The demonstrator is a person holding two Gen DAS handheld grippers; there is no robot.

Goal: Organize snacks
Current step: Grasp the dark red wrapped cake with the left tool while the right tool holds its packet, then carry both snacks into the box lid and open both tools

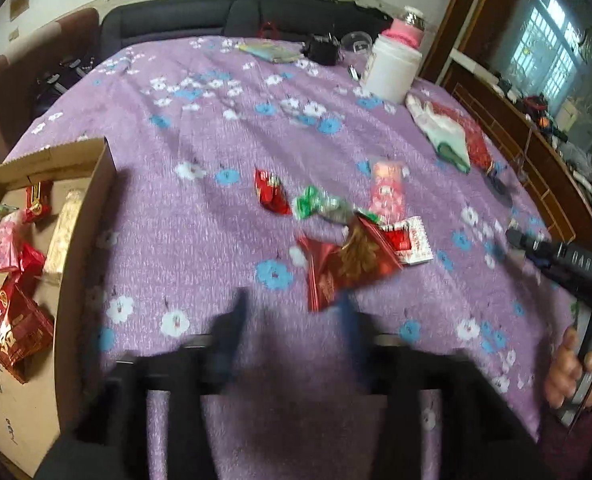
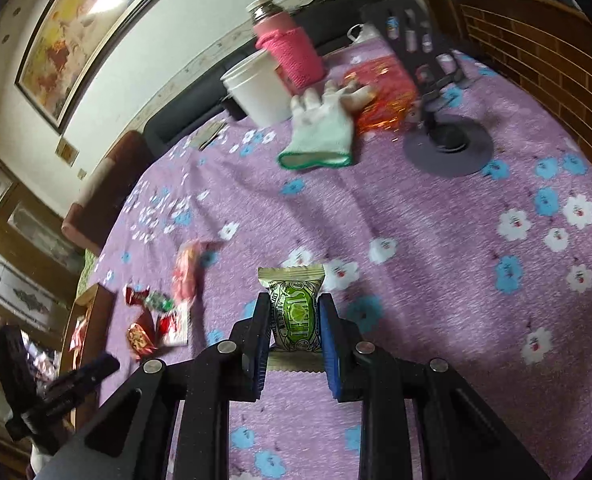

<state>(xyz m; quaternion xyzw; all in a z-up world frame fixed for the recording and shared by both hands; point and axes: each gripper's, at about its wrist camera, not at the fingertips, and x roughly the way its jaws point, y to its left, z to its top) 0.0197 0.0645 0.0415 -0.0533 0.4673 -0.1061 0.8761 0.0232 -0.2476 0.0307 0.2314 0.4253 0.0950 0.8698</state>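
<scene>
My right gripper is shut on a green and cream snack packet and holds it above the purple floral tablecloth. My left gripper is open and empty, blurred, just short of a pile of snacks: a dark red packet, a green wrapped candy, a small red packet, a pink packet and a red and white packet. The pile also shows in the right wrist view. A cardboard box at the left holds several snack packets.
A white tub, a pink-sleeved flask, a white glove, a red and gold bag and a black phone stand sit at the far side. The right gripper shows in the left wrist view. A dark sofa lies behind.
</scene>
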